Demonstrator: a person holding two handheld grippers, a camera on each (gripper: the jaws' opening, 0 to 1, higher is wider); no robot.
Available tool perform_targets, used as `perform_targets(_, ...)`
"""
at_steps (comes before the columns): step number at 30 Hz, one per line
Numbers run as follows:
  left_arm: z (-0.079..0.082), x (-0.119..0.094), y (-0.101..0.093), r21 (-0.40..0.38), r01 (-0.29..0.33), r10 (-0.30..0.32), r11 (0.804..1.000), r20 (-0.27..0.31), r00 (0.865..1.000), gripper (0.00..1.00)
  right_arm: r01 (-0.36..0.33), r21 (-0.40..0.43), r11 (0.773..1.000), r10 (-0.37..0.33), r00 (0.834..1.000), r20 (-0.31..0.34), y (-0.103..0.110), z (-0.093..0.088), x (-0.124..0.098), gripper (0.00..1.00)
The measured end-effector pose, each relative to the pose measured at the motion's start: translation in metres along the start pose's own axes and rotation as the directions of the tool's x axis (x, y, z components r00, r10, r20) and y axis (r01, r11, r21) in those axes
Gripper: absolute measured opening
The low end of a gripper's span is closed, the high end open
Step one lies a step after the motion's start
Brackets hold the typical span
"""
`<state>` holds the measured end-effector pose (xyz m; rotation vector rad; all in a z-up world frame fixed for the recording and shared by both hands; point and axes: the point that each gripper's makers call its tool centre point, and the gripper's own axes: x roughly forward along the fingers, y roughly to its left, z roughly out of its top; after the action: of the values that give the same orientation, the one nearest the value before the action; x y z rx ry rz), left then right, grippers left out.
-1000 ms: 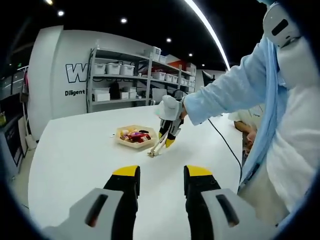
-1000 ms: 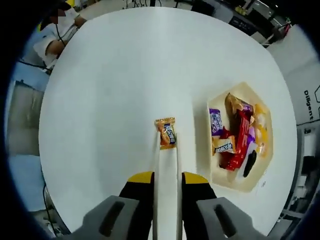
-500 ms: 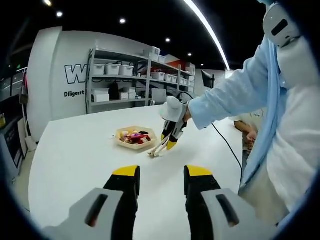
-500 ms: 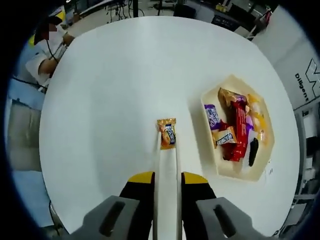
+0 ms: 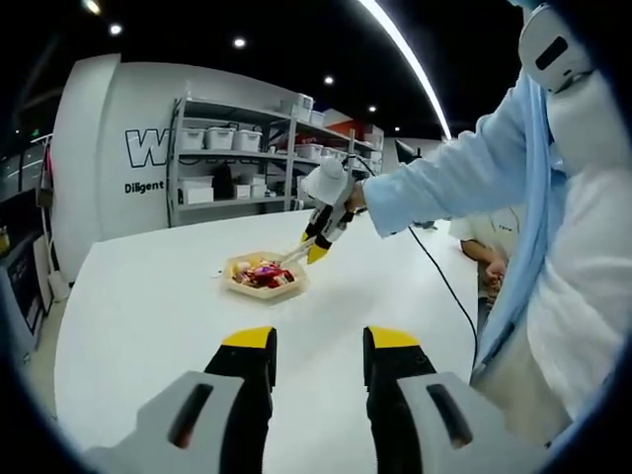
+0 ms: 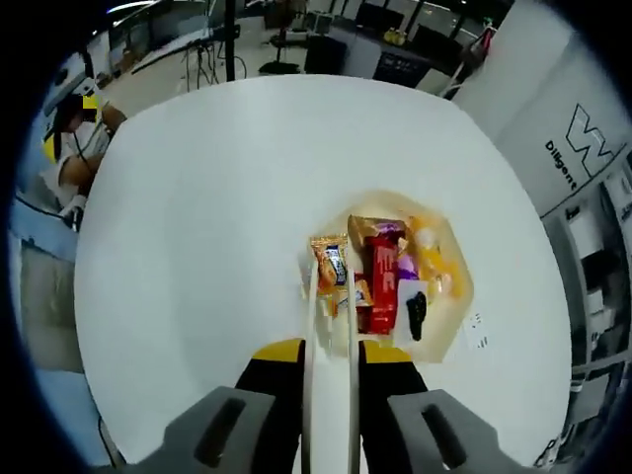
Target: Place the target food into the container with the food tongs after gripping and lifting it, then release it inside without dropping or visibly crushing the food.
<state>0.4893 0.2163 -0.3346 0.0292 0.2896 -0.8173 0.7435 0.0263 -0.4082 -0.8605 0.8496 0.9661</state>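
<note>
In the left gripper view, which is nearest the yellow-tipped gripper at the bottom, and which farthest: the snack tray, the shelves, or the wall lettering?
From the left gripper:
1. Snack tray, on the table ahead.
2. Shelves, behind the table.
3. Wall lettering, on the back wall, upper left.

Left gripper (image 5: 318, 367): grey moulded body, two black jaws with yellow tips, dark oblong slot on each grey shoulder. Right gripper (image 6: 330, 367): same grey body, black jaws, yellow caps; in the left gripper view it has a white housing. Person: light blue long sleeve (image 5: 449, 180), white apron-like front (image 5: 583, 257).
</note>
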Motion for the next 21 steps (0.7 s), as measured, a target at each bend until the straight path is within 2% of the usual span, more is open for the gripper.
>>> perform_targets(4,0.001,-0.004,0.002,-0.001,-0.014,0.014,1.0,0.004,1.0,0.33,0.027,0.015,1.0,-0.027,1.0,0.001,-0.017,0.004,-0.005,0.11)
perform_targets(7,0.0,-0.007,0.004,-0.005,-0.025,0.025,1.0,0.005,1.0,0.33,0.04,0.019,0.999,-0.039,0.999,-0.01,-0.032,0.004,0.002,0.12)
perform_targets(8,-0.001,-0.008,0.004,-0.007,-0.028,0.029,1.0,0.004,1.0,0.33,0.032,0.028,0.999,-0.032,0.999,-0.015,-0.027,0.001,0.002,0.12)
perform_targets(10,-0.003,-0.009,0.004,-0.008,-0.032,0.032,0.999,0.001,0.999,0.33,0.045,0.014,0.999,-0.045,0.999,-0.018,-0.028,-0.001,0.005,0.13)
perform_targets(21,-0.001,-0.005,0.007,-0.008,-0.031,0.031,0.999,-0.001,1.0,0.33,0.029,0.025,0.999,-0.028,0.999,-0.019,-0.023,-0.007,0.003,0.13)
